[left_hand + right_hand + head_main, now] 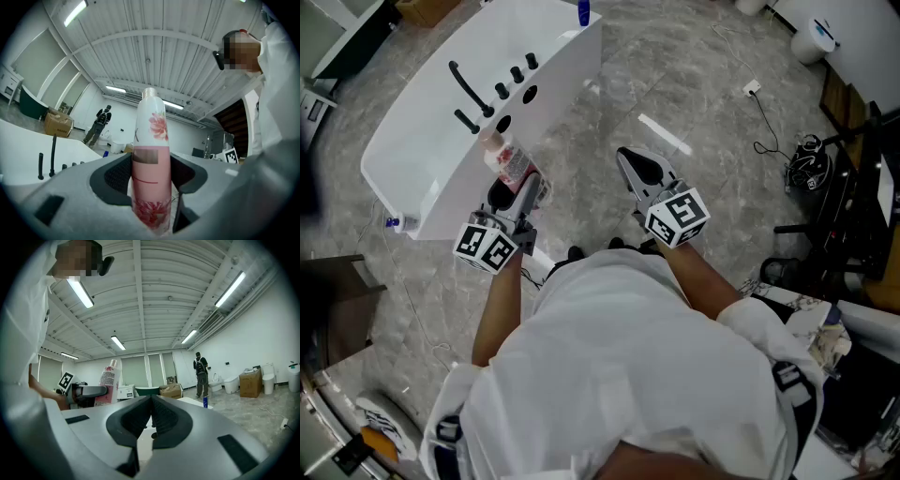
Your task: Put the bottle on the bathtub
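A pink and white bottle with a flower print (150, 164) stands upright between the jaws of my left gripper (150, 185), which is shut on it. In the head view the bottle (508, 161) is held beside the near rim of the white bathtub (422, 150), below the black tap fittings (492, 89). My left gripper (517, 192) is at the tub's edge. My right gripper (639, 171) hovers to the right over the floor, its jaws shut with nothing between them. The right gripper view shows the bottle (108, 380) held off to the left.
A small blue bottle (583, 11) stands on the tub's far rim. Cables and a black stand (811, 169) lie on the grey marble floor at right. A person with a backpack (201, 369) stands far off near toilets and cardboard boxes (251, 380).
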